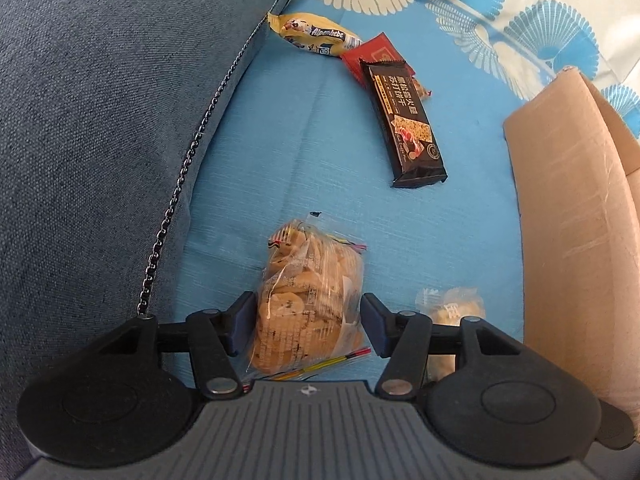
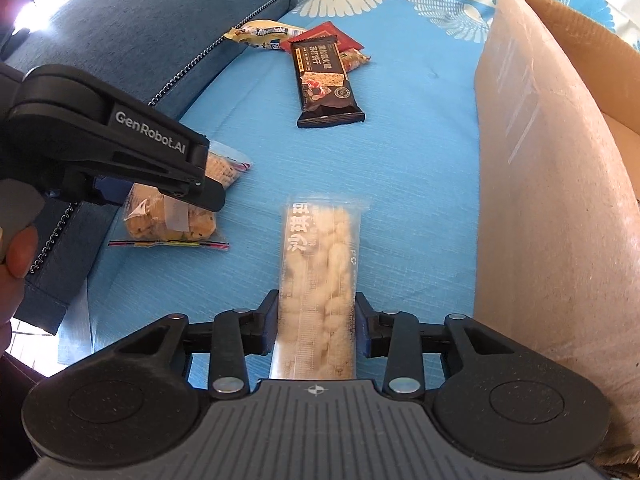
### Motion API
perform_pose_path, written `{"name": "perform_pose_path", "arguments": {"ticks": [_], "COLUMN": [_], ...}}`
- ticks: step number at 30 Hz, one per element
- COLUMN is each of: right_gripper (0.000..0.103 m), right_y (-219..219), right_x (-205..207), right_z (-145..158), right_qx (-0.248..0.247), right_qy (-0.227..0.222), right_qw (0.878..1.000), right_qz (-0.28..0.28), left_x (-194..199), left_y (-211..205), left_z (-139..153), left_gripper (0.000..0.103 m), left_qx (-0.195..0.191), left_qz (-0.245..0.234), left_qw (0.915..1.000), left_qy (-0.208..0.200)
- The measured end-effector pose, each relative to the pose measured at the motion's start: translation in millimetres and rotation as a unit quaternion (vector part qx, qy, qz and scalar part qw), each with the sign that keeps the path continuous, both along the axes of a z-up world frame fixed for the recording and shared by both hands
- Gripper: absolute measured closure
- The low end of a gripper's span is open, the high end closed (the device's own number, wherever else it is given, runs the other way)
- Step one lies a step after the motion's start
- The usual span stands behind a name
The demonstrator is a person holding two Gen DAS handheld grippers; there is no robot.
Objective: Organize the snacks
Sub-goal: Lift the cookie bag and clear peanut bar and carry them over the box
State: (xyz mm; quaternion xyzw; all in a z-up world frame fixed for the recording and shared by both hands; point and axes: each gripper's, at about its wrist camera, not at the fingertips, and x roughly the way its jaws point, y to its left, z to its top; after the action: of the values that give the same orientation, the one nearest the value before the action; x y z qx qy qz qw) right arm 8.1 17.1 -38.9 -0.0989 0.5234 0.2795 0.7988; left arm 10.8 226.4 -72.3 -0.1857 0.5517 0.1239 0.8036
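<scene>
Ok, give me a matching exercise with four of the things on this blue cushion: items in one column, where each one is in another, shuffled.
Items:
1. clear bag of chocolate-chip cookies
2. long clear pack of pale puffed snack
3. black cracker packet
4. brown cardboard box

Places:
A. lying partly over a red packet
B. between the open left gripper fingers
C. standing at the cushion's right edge
D. clamped in the right gripper

Pairs: 1-B, 2-D, 3-A, 4-C

"Alpenliebe" on the yellow candy bag point(image 1: 310, 32); "GenRobot.AI" on the left gripper point(image 2: 160, 132).
</scene>
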Motion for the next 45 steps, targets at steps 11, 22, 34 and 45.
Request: {"name": "perform_pose_path", "arguments": {"ticks": [11,22,34,45], "right_gripper": [0.065,0.065,0.065,0.065], "right_y": [-12.9,-58.9,-109.5,-152.9], "right_x": [-3.9,22.9,39.3,45.3], "right_z": [48.9,124.1,120.1,118.5], "right_qx": [0.075,0.168,0.181,0.169], "right_qy": [-0.088,-0.177,-0.224,-0.238], "right_qw": [0.993,0.97,0.957,0.952], "right_qz": [0.004,0.01,-0.041,-0.09], "left_x": [-6.3,-10.5,-12.5,-8.2], "left_y": [1.3,-7.5,-35.9,-68.3], "left_z": [24.5,58.4,93.6,105.8], "left_gripper": [0.051,0.051,0.051,0.051], "left_qx": [0.011,0.045,0.066,0.069], "left_qz": [0.015,0.018,0.021,0.003], "left_qw": [0.9973,0.9857,0.9651,0.9524], "left_qy": [-0.071,-0.161,-0.253,-0.297]}}
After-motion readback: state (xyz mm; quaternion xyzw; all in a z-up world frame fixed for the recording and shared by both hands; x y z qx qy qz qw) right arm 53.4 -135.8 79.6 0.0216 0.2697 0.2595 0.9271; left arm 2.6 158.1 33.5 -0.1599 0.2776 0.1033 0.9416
